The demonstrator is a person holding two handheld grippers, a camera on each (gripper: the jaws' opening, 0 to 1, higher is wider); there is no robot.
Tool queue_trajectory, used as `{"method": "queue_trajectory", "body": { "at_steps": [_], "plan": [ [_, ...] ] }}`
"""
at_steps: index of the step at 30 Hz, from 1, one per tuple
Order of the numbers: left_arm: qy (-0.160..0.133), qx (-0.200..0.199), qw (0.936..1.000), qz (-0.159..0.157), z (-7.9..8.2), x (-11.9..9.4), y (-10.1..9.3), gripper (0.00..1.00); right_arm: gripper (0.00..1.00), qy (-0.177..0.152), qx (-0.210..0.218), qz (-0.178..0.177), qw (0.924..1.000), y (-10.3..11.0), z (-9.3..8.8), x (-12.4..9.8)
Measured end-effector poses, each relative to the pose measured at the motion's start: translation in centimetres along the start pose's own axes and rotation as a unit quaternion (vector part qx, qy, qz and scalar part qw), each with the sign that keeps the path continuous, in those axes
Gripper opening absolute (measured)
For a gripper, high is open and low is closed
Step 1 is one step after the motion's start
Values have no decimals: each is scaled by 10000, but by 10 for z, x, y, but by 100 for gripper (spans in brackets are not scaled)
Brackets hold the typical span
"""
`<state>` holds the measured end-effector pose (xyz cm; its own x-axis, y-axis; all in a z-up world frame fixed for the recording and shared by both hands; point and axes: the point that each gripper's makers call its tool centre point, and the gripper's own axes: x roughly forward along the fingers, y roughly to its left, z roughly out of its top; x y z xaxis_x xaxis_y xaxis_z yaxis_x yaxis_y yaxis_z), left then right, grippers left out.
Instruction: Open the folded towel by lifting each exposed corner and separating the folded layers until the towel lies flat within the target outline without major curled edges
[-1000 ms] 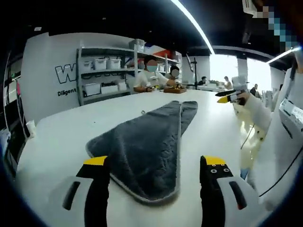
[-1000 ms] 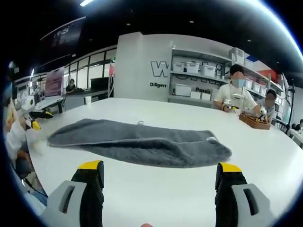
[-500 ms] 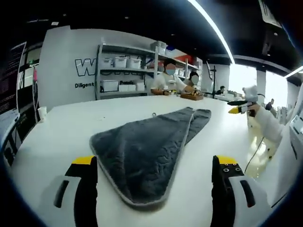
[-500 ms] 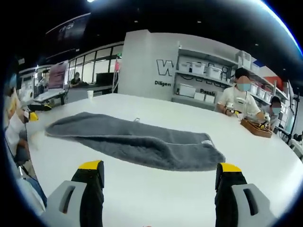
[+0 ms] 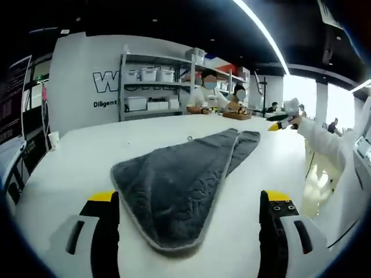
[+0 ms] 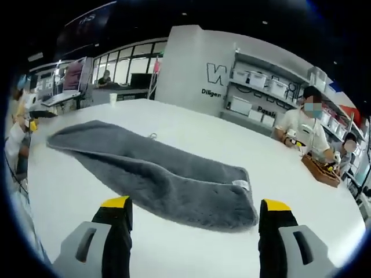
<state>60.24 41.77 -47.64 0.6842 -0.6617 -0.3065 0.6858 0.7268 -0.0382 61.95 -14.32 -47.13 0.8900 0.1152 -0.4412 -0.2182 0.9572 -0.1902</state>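
1. The grey towel (image 5: 182, 185) lies folded lengthwise on the white table (image 5: 75, 168), its pale-edged near end between the left gripper (image 5: 190, 204) jaws' tips but not touched by them
2. The left gripper's jaws stand wide apart, grasping nothing
3. In the right gripper view the towel (image 6: 156, 174) stretches slantwise across the table (image 6: 313, 202), a small white tag (image 6: 240, 185) at its near corner
4. The right gripper (image 6: 196, 207) is spread open above the table, empty
5. People sit at the table's far side, by shelves (image 5: 148, 87) of white bins
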Motion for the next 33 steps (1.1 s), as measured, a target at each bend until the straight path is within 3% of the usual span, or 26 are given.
{"method": "queue_trajectory", "body": {
  "at_steps": [9,17,26,33],
  "plan": [
    [-50,69,9997,209,4,-4,6,100,90,133,181,164,9996,-38,-7,54],
    [-17,103,9994,322,1,-1,5,100,86,473,357,-37,9982,-72,-32,101],
    [-19,74,9994,328,1,-1,4,100,76,600,499,-75,9969,-76,-41,132],
    [-13,68,9993,363,1,-3,5,100,55,508,469,-85,9976,-83,-40,140]
  ]
}}
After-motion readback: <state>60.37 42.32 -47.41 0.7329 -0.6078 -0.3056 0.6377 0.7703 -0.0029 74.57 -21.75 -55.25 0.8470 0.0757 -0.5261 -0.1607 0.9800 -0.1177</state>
